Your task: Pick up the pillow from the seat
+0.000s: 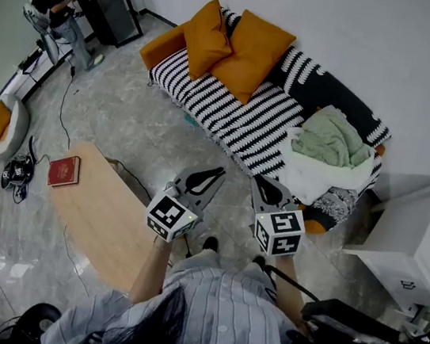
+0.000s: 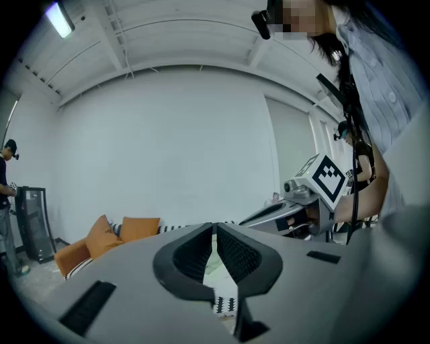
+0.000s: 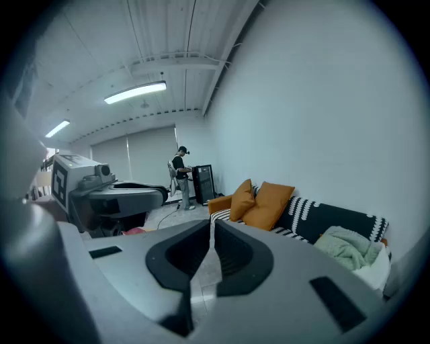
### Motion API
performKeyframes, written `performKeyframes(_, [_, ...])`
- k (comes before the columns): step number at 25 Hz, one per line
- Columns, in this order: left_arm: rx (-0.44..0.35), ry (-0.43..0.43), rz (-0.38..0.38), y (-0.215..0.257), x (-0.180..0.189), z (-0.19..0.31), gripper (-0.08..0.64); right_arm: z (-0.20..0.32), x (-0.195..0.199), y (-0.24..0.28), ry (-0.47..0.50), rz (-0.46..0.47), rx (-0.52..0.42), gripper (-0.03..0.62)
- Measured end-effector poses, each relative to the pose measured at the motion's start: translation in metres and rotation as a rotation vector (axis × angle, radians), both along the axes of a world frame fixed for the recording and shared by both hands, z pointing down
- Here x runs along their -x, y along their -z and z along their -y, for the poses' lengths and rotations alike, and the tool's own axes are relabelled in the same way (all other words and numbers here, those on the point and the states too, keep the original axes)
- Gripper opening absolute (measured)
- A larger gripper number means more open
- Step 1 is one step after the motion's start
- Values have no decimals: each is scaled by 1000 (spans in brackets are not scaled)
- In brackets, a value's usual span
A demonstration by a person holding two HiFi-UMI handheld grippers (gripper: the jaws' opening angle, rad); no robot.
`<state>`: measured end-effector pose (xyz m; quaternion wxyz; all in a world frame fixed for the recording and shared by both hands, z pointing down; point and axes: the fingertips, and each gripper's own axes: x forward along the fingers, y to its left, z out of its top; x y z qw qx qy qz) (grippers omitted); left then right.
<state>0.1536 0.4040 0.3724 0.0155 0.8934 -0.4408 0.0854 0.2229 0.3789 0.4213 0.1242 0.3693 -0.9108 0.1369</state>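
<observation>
Pickup has not begun: both orange pillows (image 1: 251,54) lie on the sofa seat (image 1: 231,117), well apart from the left hand-held gripper (image 1: 214,175) and right hand-held gripper (image 1: 266,187), each clenched empty.

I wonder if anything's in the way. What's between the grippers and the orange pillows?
In the head view, grey floor and then the striped sofa seat lie between the left gripper, the right gripper and the orange pillows.

On the sofa (image 1: 239,119) at the far wall, the left pillow (image 1: 205,37) touches the right pillow (image 1: 253,53) at its left end, a blanket (image 1: 331,136) lies at its right end, a cabinet (image 1: 408,244) stands right of it, and a table (image 1: 104,215) bearing a book (image 1: 64,171) stands nearer left.
</observation>
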Motion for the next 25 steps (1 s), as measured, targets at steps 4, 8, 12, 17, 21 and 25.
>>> performKeyframes(4, [-4, -48, -35, 0, 36, -6, 12, 0, 40, 6, -24, 36, -1, 35])
performKeyframes(8, [-6, -62, -94, 6, 68, -3, 12, 0, 68, 14, -54, 32, -14, 35])
performKeyframes(12, [-9, -68, -145, 7, 80, -3, 12, -3, 80, 12, -75, 1, -27, 35])
performKeyframes(17, [-3, -57, -170, 4, 83, 1, 12, -1, 85, 10, -52, 17, -14, 35])
performKeyframes(21, [-2, -53, -173, 9, 78, 4, 12, 2, 84, 12, -18, 12, -12, 35])
performKeyframes(25, [-1, -22, -206, 12, 73, 13, 12, 5, 76, 9, 4, 6, 0, 35])
